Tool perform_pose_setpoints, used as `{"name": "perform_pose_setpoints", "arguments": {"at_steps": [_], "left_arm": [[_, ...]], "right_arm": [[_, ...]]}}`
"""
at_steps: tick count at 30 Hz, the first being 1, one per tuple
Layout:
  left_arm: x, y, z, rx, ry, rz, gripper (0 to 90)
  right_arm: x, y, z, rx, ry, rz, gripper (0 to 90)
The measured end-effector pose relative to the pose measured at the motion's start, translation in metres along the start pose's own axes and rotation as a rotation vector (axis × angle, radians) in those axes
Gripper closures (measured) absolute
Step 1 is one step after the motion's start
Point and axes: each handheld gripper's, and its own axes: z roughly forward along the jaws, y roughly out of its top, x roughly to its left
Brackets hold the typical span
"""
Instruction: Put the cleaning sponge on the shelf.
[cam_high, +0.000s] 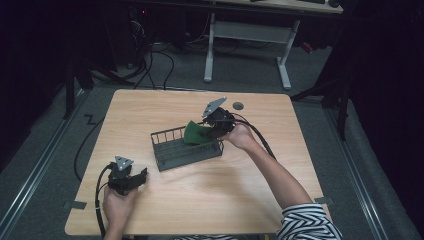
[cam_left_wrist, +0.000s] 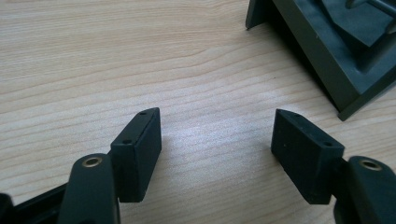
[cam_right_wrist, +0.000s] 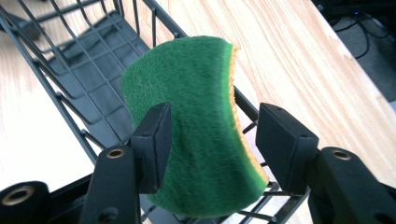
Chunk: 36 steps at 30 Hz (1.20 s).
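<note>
The right gripper (cam_right_wrist: 212, 140) pinched a green scouring sponge (cam_right_wrist: 196, 126) above the wire basket (cam_high: 186, 149); its own view revealed the sponge's yellow edge. The left gripper (cam_left_wrist: 217, 154), near the basket, gaped empty.

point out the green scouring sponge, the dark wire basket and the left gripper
green scouring sponge (cam_right_wrist: 196, 121), right gripper view, on its fuzzy green face
dark wire basket (cam_high: 167, 161), high view, on its front left rim
left gripper (cam_left_wrist: 217, 140), left gripper view, midway between its open fingertips above the wooden table
</note>
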Motion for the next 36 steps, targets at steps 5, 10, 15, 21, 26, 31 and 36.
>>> {"name": "perform_pose_setpoints", "arguments": {"at_steps": [5, 10, 15, 21, 26, 31, 36], "left_arm": [[0.0, 0.0, 0.0, 0.0, 0.0, 0.0, 33.9], [0.0, 0.0, 0.0, 0.0, 0.0, 0.0, 33.9], [0.0, 0.0, 0.0, 0.0, 0.001, 0.0, 33.9], [0.0, 0.0, 0.0, 0.0, 0.001, 0.002, 33.8], [0.0, 0.0, 0.0, 0.0, 0.001, 0.003, 33.7], [0.0, 0.0, 0.0, 0.0, 0.001, 0.003, 33.7], [0.0, 0.0, 0.0, 0.0, 0.001, 0.003, 33.7]], "right_arm": [[-0.005, -0.005, -0.005, -0.025, 0.029, 0.068, 45.7], [-0.011, -0.016, -0.017, -0.075, 0.027, 0.136, 45.5], [-0.015, -0.035, -0.041, -0.114, -0.019, 0.208, 45.3], [-0.016, -0.05, -0.063, -0.134, -0.076, 0.29, 45.5], [-0.014, -0.07, -0.084, -0.154, -0.123, 0.357, 45.4], [-0.01, -0.094, -0.102, -0.18, -0.142, 0.434, 45.1], [-0.005, -0.118, -0.118, -0.187, -0.176, 0.499, 45.1]]}}
